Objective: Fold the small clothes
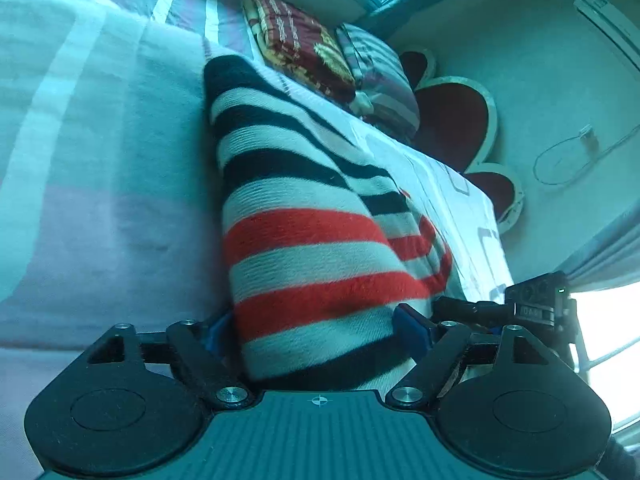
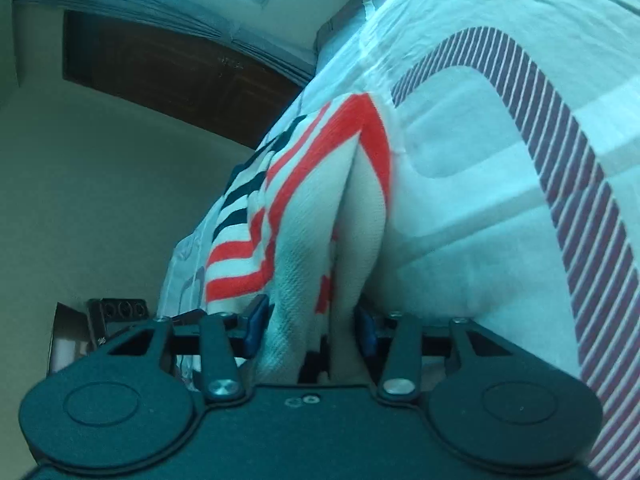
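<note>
One bed (image 1: 100,184) fills the room, its pale sheet patterned with stripes. At its head end lie one folded red blanket (image 1: 296,44) and one striped pillow (image 1: 376,76). One striped sweater (image 1: 304,232) lies along the bed's edge. The left tool (image 1: 316,330) stands wide around its hem; the right tool (image 2: 310,324) pinches a bunched fold.

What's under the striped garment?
Under the striped garment lies the bedsheet, which shows all round it, plain on one side and patterned on the other. Anything directly beneath the cloth is covered.
</note>
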`<state>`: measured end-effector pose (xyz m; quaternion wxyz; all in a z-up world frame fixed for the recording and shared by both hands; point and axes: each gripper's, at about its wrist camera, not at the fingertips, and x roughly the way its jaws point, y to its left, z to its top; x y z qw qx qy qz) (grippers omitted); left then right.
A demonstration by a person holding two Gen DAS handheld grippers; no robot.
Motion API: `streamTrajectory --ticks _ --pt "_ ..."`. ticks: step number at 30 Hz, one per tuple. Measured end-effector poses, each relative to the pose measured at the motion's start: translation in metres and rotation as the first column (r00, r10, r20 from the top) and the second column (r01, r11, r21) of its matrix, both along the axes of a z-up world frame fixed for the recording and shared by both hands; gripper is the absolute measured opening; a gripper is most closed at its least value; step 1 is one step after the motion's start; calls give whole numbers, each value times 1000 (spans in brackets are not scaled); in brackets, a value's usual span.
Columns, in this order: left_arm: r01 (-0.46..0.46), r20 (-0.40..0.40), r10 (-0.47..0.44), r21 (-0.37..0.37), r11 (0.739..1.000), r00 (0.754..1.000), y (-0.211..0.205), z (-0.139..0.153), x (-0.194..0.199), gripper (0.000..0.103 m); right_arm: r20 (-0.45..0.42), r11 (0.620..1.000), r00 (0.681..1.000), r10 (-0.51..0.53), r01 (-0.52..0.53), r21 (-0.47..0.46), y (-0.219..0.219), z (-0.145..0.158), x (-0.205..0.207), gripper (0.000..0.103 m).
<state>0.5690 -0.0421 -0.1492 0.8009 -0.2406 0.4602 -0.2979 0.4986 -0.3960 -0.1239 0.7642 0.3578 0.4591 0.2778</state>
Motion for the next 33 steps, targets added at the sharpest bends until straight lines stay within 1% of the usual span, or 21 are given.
streamTrajectory --ticks 1,2,3,4,5,6,9,12,17,19,22,26,29,33 --pt "0 15 0 30 1000 1000 -8 3 0 88 17 999 1000 3 -2 -49 9 6 2 43" --pt "3 41 -7 90 996 999 -18 8 -1 87 41 994 999 4 1 -106 19 12 3 41" --pt "10 66 -20 150 989 998 -27 12 -2 85 72 983 997 16 -2 -183 29 19 1 38" --pt "13 85 -30 196 981 996 -36 17 -4 82 110 964 993 37 -7 -264 41 27 -2 37" --pt "18 99 -40 217 976 994 -42 21 -5 75 141 944 989 51 -1 -329 48 34 -8 36" --pt "16 112 -41 221 975 993 -45 25 -6 69 164 930 985 55 9 -367 54 40 -12 35" --pt "16 137 -45 205 979 990 -40 37 -12 59 197 930 980 34 41 -365 56 51 -22 34" --pt "29 159 -62 197 980 985 -38 50 -20 55 227 925 973 51 40 -378 63 63 -32 34" --pt "41 189 -77 191 981 979 -37 76 -34 55 261 914 962 75 38 -404 71 90 -44 34" --pt "35 205 -72 178 983 976 -31 87 -41 55 275 911 958 82 40 -411 68 103 -53 34" --pt "25 230 -64 169 985 971 -20 104 -53 55 296 907 950 98 37 -421 77 121 -58 34" --pt "-3 252 -40 168 986 967 5 123 -73 55 325 899 936 137 20 -437 99 141 -71 34" --pt "-37 266 -10 169 985 964 31 133 -91 55 341 899 925 167 -1 -438 122 149 -79 34" --pt "-84 270 33 182 980 962 76 140 -113 55 349 902 913 211 -45 -429 160 152 -86 34"
